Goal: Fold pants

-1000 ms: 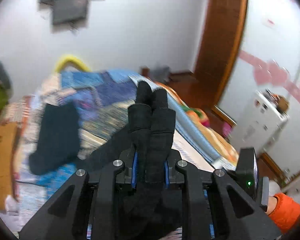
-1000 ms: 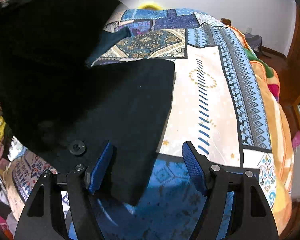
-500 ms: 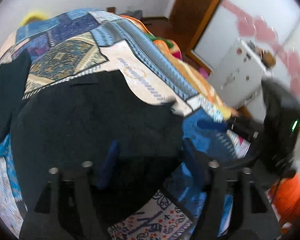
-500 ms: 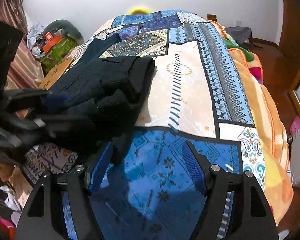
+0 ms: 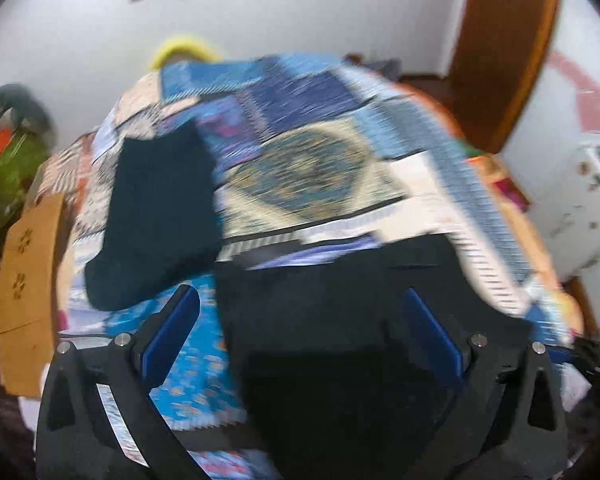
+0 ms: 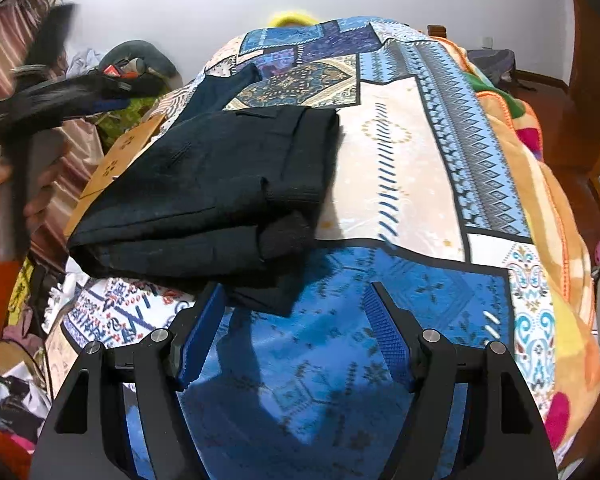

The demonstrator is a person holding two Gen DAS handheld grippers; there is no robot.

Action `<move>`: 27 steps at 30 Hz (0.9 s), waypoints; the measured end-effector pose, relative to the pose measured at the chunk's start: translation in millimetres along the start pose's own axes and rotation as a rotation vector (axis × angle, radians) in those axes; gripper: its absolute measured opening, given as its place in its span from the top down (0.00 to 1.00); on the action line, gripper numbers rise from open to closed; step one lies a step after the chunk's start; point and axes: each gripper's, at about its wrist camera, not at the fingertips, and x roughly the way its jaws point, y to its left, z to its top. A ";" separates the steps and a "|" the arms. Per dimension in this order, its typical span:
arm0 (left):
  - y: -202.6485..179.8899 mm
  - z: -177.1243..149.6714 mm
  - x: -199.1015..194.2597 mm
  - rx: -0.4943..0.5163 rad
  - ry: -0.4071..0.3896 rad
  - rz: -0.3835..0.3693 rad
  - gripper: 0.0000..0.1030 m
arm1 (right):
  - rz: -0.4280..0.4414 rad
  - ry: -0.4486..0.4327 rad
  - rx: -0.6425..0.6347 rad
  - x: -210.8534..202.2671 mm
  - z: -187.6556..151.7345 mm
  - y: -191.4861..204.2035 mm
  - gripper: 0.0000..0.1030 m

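The pants [image 6: 204,196] lie folded at centre left on the bed [image 6: 404,184]. Both the left hand-held gripper [image 5: 300,332] and right hand-held gripper [image 6: 296,336] are apart, empty. Risk: a loose lower corner could snag and unfold the stack.

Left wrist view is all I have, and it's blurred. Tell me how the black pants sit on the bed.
Observer: The black pants lie as a folded stack on the patterned bedspread.
Operator: Report the right gripper.
Observer: The right gripper is open and empty, its fingers just short of the stack's near corner.
Operator: Check the stack's edges.
Observer: One lower layer pokes out at the near corner, towards the right gripper.
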 end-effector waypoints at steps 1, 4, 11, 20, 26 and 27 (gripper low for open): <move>9.9 2.3 10.9 -0.008 0.022 0.022 0.00 | 0.002 0.003 -0.003 2.0 0.8 1.5 0.33; 32.4 6.4 42.2 -0.003 0.077 0.083 0.00 | 0.000 0.015 -0.011 9.9 3.8 4.8 0.33; 51.9 7.2 116.2 0.102 0.214 0.157 0.00 | -0.015 0.021 -0.046 20.9 18.5 4.0 0.31; 82.8 -36.7 92.7 0.052 0.228 0.159 0.00 | -0.141 -0.003 -0.047 24.4 48.4 -19.2 0.31; 94.7 -95.1 43.8 -0.011 0.226 0.144 0.00 | -0.163 -0.067 -0.048 1.9 56.2 -20.4 0.31; 92.3 -103.4 36.2 -0.010 0.222 0.146 0.00 | -0.162 -0.079 -0.058 -3.5 55.9 -16.5 0.31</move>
